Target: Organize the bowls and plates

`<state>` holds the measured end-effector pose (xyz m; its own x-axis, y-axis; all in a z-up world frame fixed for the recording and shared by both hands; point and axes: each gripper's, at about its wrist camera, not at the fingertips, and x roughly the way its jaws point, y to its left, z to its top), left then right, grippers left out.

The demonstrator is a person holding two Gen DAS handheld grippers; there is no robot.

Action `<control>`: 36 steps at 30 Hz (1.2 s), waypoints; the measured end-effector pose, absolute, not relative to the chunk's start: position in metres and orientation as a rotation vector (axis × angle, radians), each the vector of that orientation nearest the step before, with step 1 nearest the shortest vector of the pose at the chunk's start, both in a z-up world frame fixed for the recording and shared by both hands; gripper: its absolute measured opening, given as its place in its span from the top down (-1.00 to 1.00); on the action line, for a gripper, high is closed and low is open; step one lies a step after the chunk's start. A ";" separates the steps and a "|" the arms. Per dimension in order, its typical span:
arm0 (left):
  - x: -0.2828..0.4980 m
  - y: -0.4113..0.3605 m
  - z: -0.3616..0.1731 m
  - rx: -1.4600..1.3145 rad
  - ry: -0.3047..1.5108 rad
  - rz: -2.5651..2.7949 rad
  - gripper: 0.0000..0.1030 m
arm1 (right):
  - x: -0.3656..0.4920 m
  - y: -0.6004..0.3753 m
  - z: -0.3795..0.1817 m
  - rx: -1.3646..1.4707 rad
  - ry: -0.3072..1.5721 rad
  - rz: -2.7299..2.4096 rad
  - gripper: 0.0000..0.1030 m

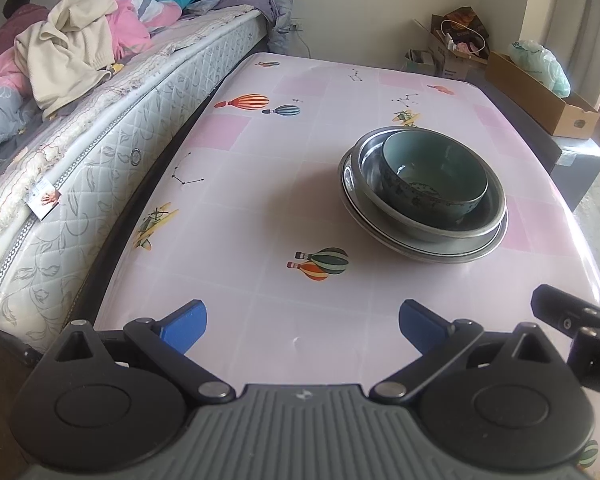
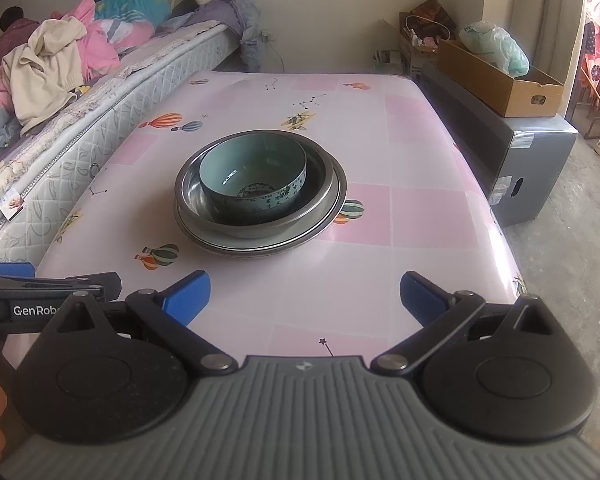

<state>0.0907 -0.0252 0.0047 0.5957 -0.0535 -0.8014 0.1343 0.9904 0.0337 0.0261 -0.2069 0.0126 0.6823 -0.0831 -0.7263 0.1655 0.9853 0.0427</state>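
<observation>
The bowl (image 2: 256, 184) sits nested in a steel basin (image 2: 324, 196), which in turn rests on a wider steel plate (image 2: 260, 250): 3 pieces, smallest on top, so the stack takes 1 spot on the table (image 2: 420, 216) and each piece is cradled by the one below. The bowl is not centred; in the right wrist view it leans toward the basin's left wall, leaving a crescent of bare metal on the right. By the look of it, the sorting is done or nearly so.

The bowl is pale teal inside, with a darker band of printed characters round its outer wall. The basin and plate are dull grey metal with thin rolled rims, the plate's edge showing just below the basin's.

The stack stands near the middle of the table, on a pink checked cloth printed with balloons. Both tools are well back from it, at the near edge. The left gripper (image 1: 302, 326) has its blue pads spread wide and holds nothing; the right gripper (image 2: 304, 298) is likewise spread and empty.
</observation>
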 end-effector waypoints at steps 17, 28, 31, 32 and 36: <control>0.091 -0.025 0.003 0.089 0.939 -0.108 -0.99 | 0.026 -0.207 0.010 0.106 0.816 -0.140 -0.97; 0.091 -0.024 0.002 0.090 0.941 -0.109 -0.99 | 0.026 -0.207 0.009 0.106 0.821 -0.139 -0.97; 0.091 -0.024 0.002 0.089 0.941 -0.110 -0.99 | 0.025 -0.207 0.009 0.106 0.821 -0.140 -0.97; 0.090 -0.024 0.002 0.090 0.941 -0.110 -0.99 | 0.026 -0.207 0.009 0.107 0.821 -0.139 -0.97; 0.090 -0.024 0.002 0.089 0.942 -0.110 -0.99 | 0.026 -0.206 0.009 0.108 0.824 -0.139 -0.97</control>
<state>0.0901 -0.0244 0.0021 0.5834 -0.0556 -0.8103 0.1332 0.9907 0.0279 0.0258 -0.2065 0.0088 0.6709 -0.0815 -0.7371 0.1653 0.9854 0.0416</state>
